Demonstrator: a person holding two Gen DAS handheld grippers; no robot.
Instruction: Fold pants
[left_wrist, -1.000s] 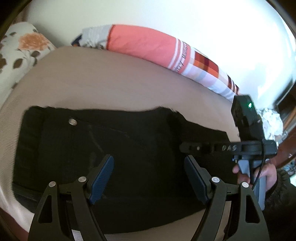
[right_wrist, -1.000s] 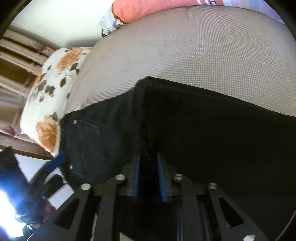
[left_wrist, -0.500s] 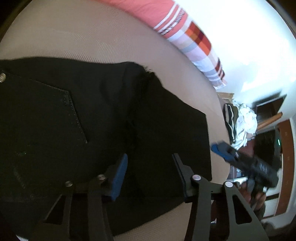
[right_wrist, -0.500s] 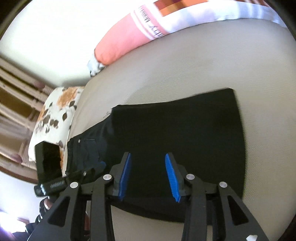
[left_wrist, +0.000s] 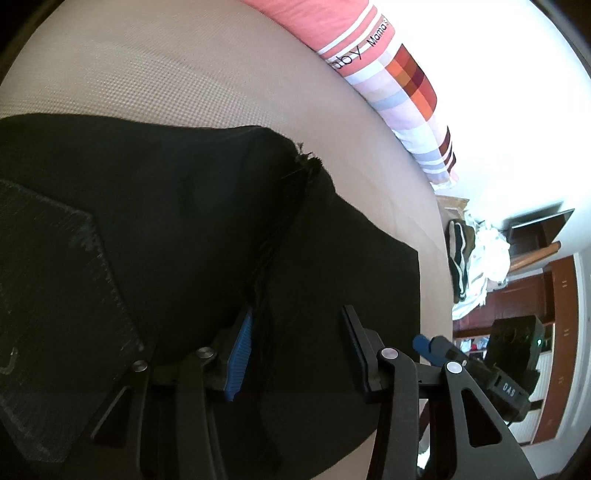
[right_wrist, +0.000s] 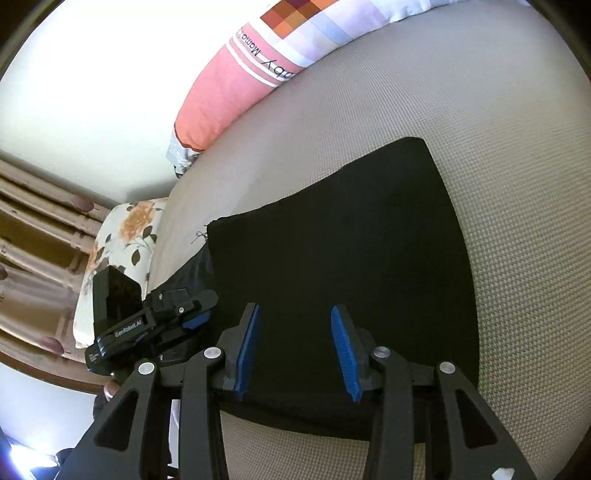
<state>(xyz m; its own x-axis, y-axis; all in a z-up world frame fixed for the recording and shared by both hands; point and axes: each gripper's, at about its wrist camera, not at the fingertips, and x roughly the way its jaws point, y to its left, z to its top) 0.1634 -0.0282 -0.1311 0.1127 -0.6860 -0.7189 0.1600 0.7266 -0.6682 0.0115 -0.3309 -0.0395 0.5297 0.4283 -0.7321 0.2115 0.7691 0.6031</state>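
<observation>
Black pants (left_wrist: 177, 236) lie folded flat on a beige bed (left_wrist: 184, 74). A frayed hem edge (left_wrist: 306, 166) runs across the top layer. My left gripper (left_wrist: 295, 354) is open and empty, low over the pants near that hem. My right gripper (right_wrist: 295, 347) is open and empty over the pants (right_wrist: 343, 251) near their front edge. The right gripper also shows in the left wrist view (left_wrist: 428, 345), and the left gripper shows in the right wrist view (right_wrist: 195, 314).
A pink and checked bolster (left_wrist: 369, 48) lies along the far side by the wall. A floral pillow (right_wrist: 122, 243) sits at the bed's left end. Heaped clothes (left_wrist: 476, 254) and wooden furniture stand past the bed's right end.
The right gripper opened, let go of the pants layer and drew back. The left gripper swung right and lower toward the hem edge.
</observation>
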